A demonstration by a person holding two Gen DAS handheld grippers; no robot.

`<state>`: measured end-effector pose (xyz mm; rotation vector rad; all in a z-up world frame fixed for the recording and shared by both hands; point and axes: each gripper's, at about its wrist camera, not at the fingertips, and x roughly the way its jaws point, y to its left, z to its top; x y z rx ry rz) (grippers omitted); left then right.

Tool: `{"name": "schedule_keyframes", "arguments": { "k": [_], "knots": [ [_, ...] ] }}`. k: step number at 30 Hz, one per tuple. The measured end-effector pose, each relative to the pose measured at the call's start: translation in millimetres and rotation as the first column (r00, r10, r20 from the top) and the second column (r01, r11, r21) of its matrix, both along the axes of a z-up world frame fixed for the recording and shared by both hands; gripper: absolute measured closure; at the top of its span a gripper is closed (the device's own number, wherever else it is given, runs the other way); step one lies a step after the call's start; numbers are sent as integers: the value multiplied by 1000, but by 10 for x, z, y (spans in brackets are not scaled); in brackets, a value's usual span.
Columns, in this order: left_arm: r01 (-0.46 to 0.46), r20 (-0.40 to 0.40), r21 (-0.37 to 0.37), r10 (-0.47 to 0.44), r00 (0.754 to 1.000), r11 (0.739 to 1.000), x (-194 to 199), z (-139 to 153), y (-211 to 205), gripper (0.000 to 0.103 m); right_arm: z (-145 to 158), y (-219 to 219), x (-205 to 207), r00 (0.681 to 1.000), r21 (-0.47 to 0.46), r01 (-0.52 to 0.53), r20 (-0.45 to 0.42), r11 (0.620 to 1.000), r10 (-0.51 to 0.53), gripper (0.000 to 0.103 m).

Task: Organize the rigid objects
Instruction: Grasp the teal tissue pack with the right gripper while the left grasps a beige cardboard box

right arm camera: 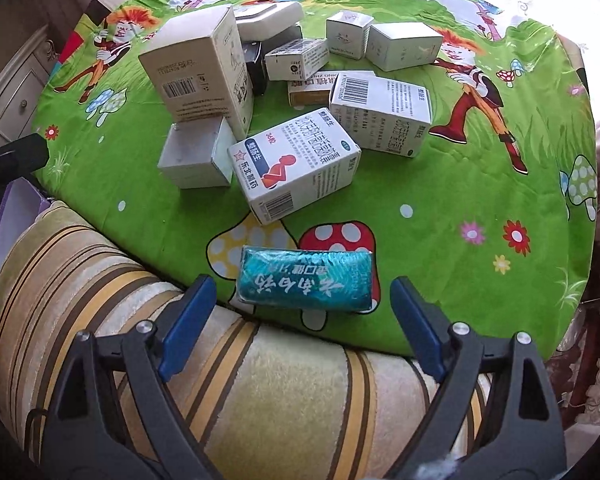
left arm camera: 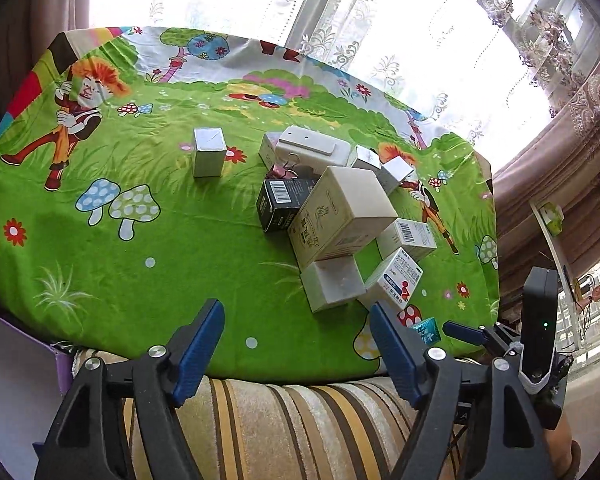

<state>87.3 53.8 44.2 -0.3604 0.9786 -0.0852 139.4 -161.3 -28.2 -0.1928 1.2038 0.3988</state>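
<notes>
A pile of small cardboard boxes lies on the green cartoon tablecloth (left arm camera: 140, 248). A big beige box (left arm camera: 340, 212) leans on the pile; it also shows in the right wrist view (right arm camera: 198, 68). A silver box (left arm camera: 209, 151) stands alone to the left. A white medicine box with a red figure (right arm camera: 296, 168) lies nearest. A teal packet (right arm camera: 305, 280) lies at the table's near edge, just ahead of my right gripper (right arm camera: 300, 320), which is open and empty. My left gripper (left arm camera: 296, 344) is open and empty, short of a white box (left arm camera: 334, 285).
A striped cushion (right arm camera: 260, 400) lies under both grippers at the table's near edge. A black box (left arm camera: 280, 204) and a white plastic device (left arm camera: 312, 148) sit in the pile. Lace curtains and a window stand behind the table. A cabinet (right arm camera: 8, 92) is at left.
</notes>
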Motion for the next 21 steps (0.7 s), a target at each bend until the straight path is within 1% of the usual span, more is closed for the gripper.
{"name": "schedule_keyframes", "arguments": {
  "k": [1,4,10,11,12,13,14,17,21],
  "knots": [
    [-2,5,4,2,1000,1000,44,12,-44,22,-12,1,16,1000,0,2,-1,1000,-2,13],
    [6,12,31,-6,1000,1000,174,47,-219,21,-40,18,36,1000,-3,-2,3,1000,2,13],
    [-5,18,98,4,1000,995,443,69,-564,19,-47,27,35,999,-17,-1,38,1000,1,13],
    [-11,12,113,10,1000,994,492,54,-608,19,-48,24,32,999,-19,2,41,1000,-1,15],
    [-20,3,121,20,1000,992,541,35,-641,19,-55,21,30,999,-21,4,43,1000,-3,22],
    [-30,-2,126,30,1000,992,589,17,-668,19,-65,16,27,999,-21,6,43,1000,-5,26],
    [-40,-6,135,41,999,990,634,0,-689,19,-73,4,25,999,-21,14,45,1000,-13,28],
    [-66,-20,170,70,997,983,759,-39,-738,19,-63,-44,17,998,5,26,51,1000,-26,28],
    [-84,-31,237,94,995,968,894,-86,-769,19,-28,-114,10,997,38,49,65,998,-51,28]
  ]
}}
